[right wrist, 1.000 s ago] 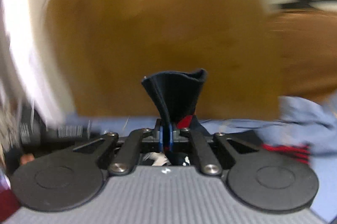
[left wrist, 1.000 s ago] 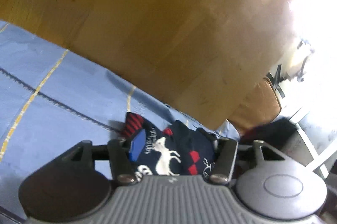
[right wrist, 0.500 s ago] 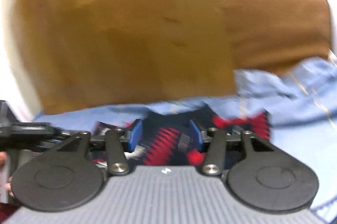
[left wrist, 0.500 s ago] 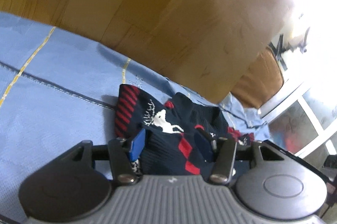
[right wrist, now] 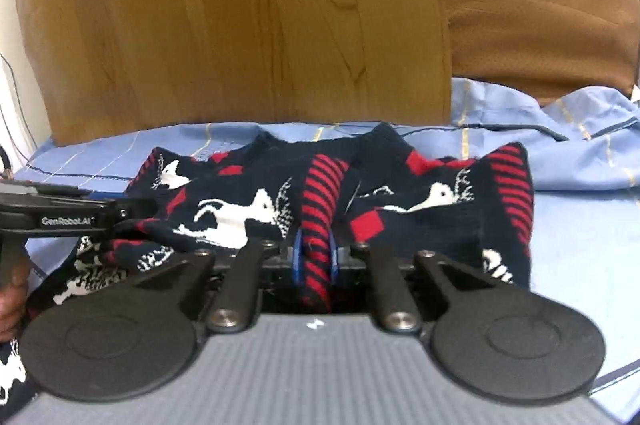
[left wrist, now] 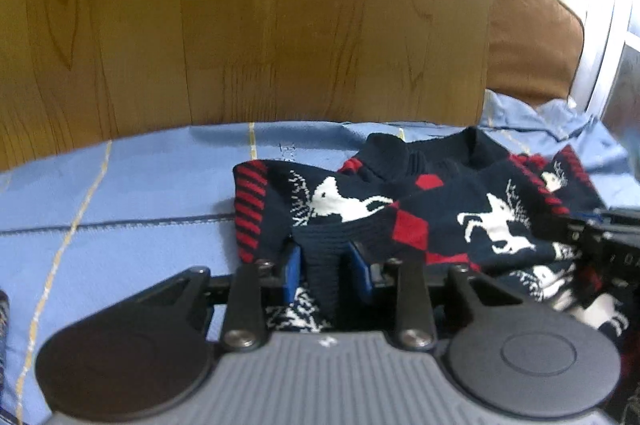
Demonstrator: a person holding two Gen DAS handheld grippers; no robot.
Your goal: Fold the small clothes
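Note:
A small navy sweater (left wrist: 440, 209) with white deer and red stripes lies crumpled on a blue sheet (left wrist: 140, 185). My left gripper (left wrist: 326, 265) is at its near left edge. Its jaws are closing, and the blue pads (left wrist: 292, 273) press a fold of navy knit. In the right wrist view the sweater (right wrist: 224, 221) lies spread in front of my right gripper (right wrist: 314, 257). Those jaws are closing too, pinching a red-striped cuff (right wrist: 320, 201). The other gripper's body (right wrist: 60, 217) reaches in from the left, held by a hand (right wrist: 10, 289).
A wooden headboard (right wrist: 240, 25) stands right behind the sheet (right wrist: 580, 225). A brown cushion (right wrist: 540, 5) leans at the back right, over rumpled blue cloth. A bright window frame (left wrist: 612, 65) is at the far right. Bare sheet lies left of the sweater.
The left gripper rolled level, moved along the sweater and closed on a navy fold. The right gripper dropped the dark cloth it held up, opened, came down and closed on the striped cuff.

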